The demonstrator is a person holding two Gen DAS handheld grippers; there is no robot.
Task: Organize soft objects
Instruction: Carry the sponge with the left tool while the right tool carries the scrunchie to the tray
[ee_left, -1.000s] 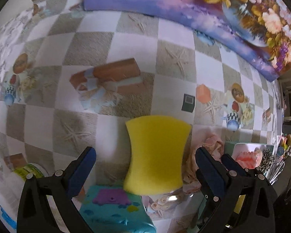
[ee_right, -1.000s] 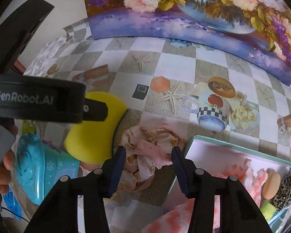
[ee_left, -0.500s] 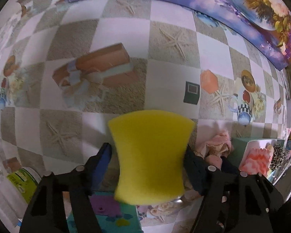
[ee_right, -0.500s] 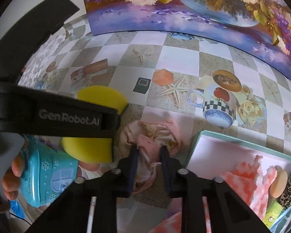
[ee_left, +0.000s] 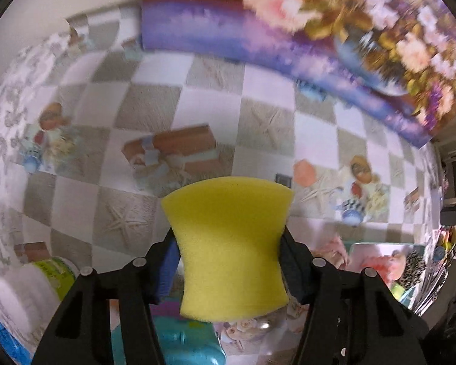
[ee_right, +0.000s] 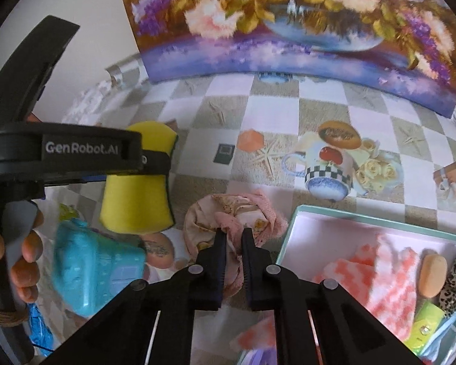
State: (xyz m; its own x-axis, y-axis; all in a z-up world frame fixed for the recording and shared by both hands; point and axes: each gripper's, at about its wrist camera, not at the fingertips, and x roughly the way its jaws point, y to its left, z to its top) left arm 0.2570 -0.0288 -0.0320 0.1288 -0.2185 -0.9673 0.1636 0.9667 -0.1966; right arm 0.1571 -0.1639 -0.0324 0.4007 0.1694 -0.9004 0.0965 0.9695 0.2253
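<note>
Our left gripper (ee_left: 228, 255) closing, squeezing the yellow sponge (ee_left: 228, 243), our right gripper (ee_right: 234, 240) clamped on the pink cloth (ee_right: 237, 213) (beside the box (ee_right: 364, 219)).

A: Logged at the table's rear edge: floral flower-vase painting (ee_right: 288, 21), propped upright.

B: Confirmed. Near front left edge: turquoise plastic toy (ee_right: 97, 273), white jar with green label (ee_left: 36, 286). Checkered printed tablecloth (ee_left: 209, 103) beneath.

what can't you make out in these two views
- Left wrist view: yellow sponge in the closing left gripper hides the table behind it.
- Blue toy: cut off by the bottom edge, blurred.
- Right wrist view: box contents run past the right edge.
- Pink cloth pinched by the right gripper: its underside is hidden.
</note>
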